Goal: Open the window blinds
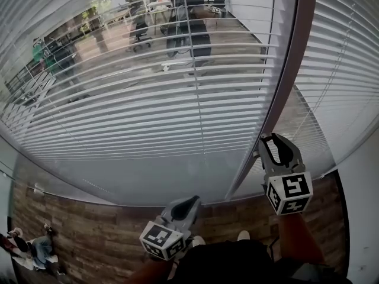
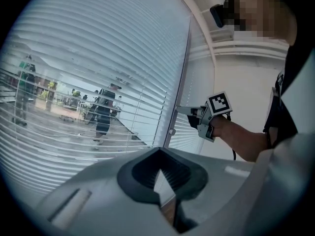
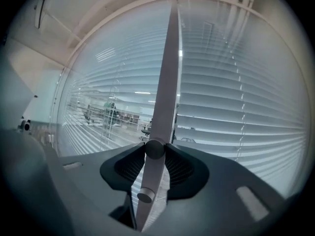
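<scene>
The window blinds [image 1: 148, 99] hang in two panels, one on each side of a grey upright frame post [image 1: 284, 93]. They are white horizontal slats strung on thin vertical cords. On the left panel [image 3: 108, 112] the slats are tilted flat enough that an office beyond shows between them, with desks, chairs and people. Near that panel's bottom edge the glass looks grey and cloudy. On the right panel [image 3: 236, 112] the slats lie more closed and read as pale, nearly solid bands, with little visible through them.

The right gripper [image 3: 154, 144] reaches almost level to the post [image 3: 165, 82], low down near the bottom edge of the blinds. Its two fingers sit on either side of a small dark round knob [image 3: 154, 149] on the post and close onto it, touching it on both sides. A second, lighter knob [image 3: 145, 196] sits just below on the same post, under the jaws and free of them. In the head view the right gripper [image 1: 275, 138] meets the post from the right panel's side.

The left gripper [image 1: 192, 200] is held lower, well apart from the blinds, above the wood floor [image 1: 89, 229]. In its own view the left gripper [image 2: 158, 151] has its fingertips together, with nothing between them.
</scene>
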A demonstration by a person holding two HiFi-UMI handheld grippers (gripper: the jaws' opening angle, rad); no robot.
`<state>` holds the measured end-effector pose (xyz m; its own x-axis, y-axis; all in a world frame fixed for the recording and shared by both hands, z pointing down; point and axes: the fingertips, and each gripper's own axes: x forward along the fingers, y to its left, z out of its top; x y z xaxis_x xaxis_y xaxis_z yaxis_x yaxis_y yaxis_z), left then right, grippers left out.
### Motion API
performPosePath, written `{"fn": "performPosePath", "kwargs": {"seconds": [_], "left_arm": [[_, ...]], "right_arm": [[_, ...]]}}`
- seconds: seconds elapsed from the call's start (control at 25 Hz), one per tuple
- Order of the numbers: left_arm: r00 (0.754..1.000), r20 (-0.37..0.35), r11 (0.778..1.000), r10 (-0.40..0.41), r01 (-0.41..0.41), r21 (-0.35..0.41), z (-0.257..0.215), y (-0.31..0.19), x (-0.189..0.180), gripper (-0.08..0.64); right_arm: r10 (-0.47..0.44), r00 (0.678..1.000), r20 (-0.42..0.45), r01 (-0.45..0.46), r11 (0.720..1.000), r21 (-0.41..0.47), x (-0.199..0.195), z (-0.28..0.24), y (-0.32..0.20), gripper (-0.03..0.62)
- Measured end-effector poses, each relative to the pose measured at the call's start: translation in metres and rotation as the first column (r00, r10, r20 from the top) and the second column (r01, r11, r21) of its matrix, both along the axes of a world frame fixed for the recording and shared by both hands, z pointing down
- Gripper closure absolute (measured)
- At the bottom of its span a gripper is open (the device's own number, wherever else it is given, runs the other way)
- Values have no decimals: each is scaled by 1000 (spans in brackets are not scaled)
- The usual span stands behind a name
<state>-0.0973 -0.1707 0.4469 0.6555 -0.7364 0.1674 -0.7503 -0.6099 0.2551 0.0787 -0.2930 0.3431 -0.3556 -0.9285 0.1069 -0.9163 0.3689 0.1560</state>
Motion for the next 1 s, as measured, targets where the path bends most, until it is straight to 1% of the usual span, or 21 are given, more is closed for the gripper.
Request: {"fn": "performPosePath", "kwargs": {"seconds": [0.16,0.24,0.32,0.44,0.48,0.56,0.6,0.64,0.68,0.76,0.88,1.0], "left_arm": [[1000,-3,1000,-7,7,4,-5,-2,1,558],[1000,-1,1000,-10,10,0,-5,-2,1,560],[1000,-6,1000,-9,9,-3,-4,-1,1,558],[1000,-6,1000,-14,14,0,-6,-2,0,558],[1000,-7,1000,-12,12,1,-5,-2,0,558],[1000,-10,1000,-8,8,0,-4,-1,1,558],[1000,-10,1000,-9,9,0,-5,-1,1,558],[1000,-9,1000,-12,12,1,-6,-2,1,558],[1000,-7,1000,-14,14,2,-7,-3,0,558],[1000,-9,1000,-13,13,2,-5,-3,0,558],[1000,-13,1000,-11,11,1,-4,-3,0,558],[1000,-10,1000,-9,9,2,-4,-3,0,558]], "right_arm": [[19,991,-136,-14,999,39,-1,-1,1,439],[29,978,-207,-17,998,60,-3,-1,1,439],[45,958,-284,-21,996,87,-5,-1,1,440],[82,907,-413,-33,992,124,-5,1,2,440],[97,881,-462,-38,990,135,-6,2,2,440],[132,820,-557,-47,985,164,-6,3,2,442],[146,793,-592,-49,983,176,-6,4,2,442],[156,773,-615,-51,981,186,-5,5,2,442],[163,761,-628,-52,980,192,-5,5,2,442],[172,748,-641,-53,978,201,-5,5,1,442],[178,740,-649,-53,977,207,-5,6,1,442],[174,748,-641,-53,978,203,-5,6,1,442]]}}
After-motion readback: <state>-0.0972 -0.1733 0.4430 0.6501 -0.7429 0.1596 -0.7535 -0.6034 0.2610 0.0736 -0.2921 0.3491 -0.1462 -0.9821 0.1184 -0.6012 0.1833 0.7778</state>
